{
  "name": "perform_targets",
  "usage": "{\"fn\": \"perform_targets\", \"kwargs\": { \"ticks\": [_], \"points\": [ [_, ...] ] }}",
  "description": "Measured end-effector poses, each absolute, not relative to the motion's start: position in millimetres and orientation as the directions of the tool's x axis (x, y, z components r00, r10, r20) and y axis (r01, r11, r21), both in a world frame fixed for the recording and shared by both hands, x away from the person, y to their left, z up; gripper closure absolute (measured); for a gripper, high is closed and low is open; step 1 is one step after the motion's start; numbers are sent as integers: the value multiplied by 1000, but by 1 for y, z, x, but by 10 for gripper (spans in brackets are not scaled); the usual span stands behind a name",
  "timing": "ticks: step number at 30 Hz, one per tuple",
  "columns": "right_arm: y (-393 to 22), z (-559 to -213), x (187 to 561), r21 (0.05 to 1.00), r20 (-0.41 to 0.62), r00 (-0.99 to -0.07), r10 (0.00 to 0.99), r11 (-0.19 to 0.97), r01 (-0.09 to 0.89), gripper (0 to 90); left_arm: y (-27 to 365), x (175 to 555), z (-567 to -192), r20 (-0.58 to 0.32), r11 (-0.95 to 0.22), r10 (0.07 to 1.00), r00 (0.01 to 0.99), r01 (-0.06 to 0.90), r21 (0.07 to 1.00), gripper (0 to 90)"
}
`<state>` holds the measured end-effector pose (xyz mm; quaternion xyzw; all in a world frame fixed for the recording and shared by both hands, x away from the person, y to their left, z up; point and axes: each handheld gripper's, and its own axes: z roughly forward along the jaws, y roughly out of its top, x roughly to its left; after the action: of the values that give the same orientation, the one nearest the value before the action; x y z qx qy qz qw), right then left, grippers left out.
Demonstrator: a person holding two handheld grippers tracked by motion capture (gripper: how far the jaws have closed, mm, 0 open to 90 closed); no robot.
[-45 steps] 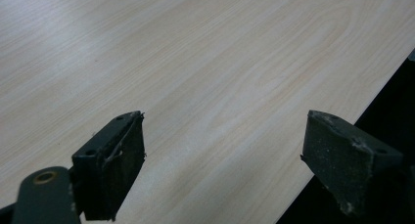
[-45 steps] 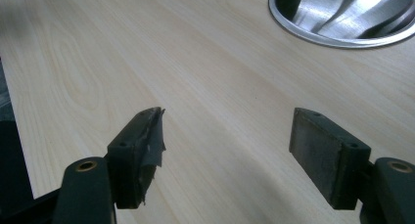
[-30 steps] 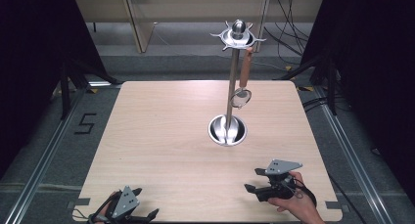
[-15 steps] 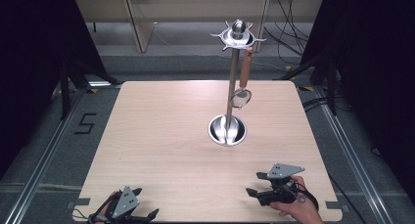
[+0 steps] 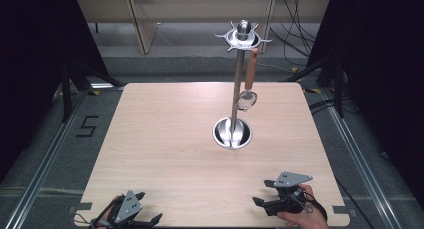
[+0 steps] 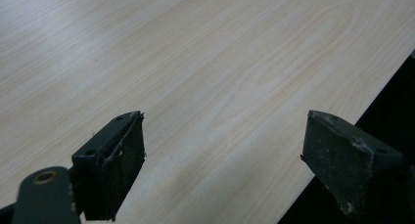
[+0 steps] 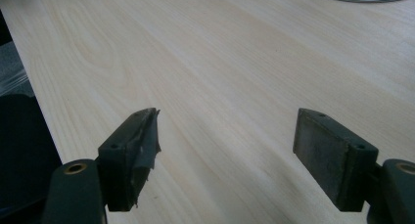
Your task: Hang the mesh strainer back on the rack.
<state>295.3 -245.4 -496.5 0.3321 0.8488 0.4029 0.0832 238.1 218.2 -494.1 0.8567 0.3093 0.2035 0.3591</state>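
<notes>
**Both tongs idle at the near edge, ladle hung on the stand**

The left tongs (image 5: 150, 220) and right tongs (image 5: 261, 203) are held spread and empty over the bench (image 5: 165, 139). The ladle (image 5: 247, 89) hangs from the stand (image 5: 235, 104), well apart from both. A good reach is judged to come from the right, closing on the wooden handle. The hook itself is hard to make out.
</notes>
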Motion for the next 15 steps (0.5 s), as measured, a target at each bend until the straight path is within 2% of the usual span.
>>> {"fn": "perform_targets", "kwargs": {
  "ticks": [2, 3, 6, 8, 9, 15],
  "points": [
    [-245, -497, 295, 743, 136, -766, 628, 447, 498, 255, 219, 239, -494, 135, -559, 672, 728, 379, 738, 152],
    [-245, -497, 294, 744, 129, -759, 638, 444, 500, 254, 217, 237, -495, 107, -530, 691, 714, 400, 748, 152],
    [-244, -497, 292, 734, 146, -746, 650, 435, 522, 246, 218, 239, -494, 135, -559, 672, 728, 379, 738, 152],
    [-245, -498, 293, 736, 132, -764, 631, 454, 502, 247, 217, 237, -496, 102, -528, 693, 714, 405, 746, 152],
    [-245, -498, 293, 739, 124, -766, 630, 457, 495, 247, 218, 238, -494, 131, -556, 674, 727, 382, 738, 152],
    [-245, -498, 292, 740, 117, -764, 635, 457, 494, 251, 218, 238, -494, 131, -556, 673, 728, 380, 739, 153]
  ]
}}
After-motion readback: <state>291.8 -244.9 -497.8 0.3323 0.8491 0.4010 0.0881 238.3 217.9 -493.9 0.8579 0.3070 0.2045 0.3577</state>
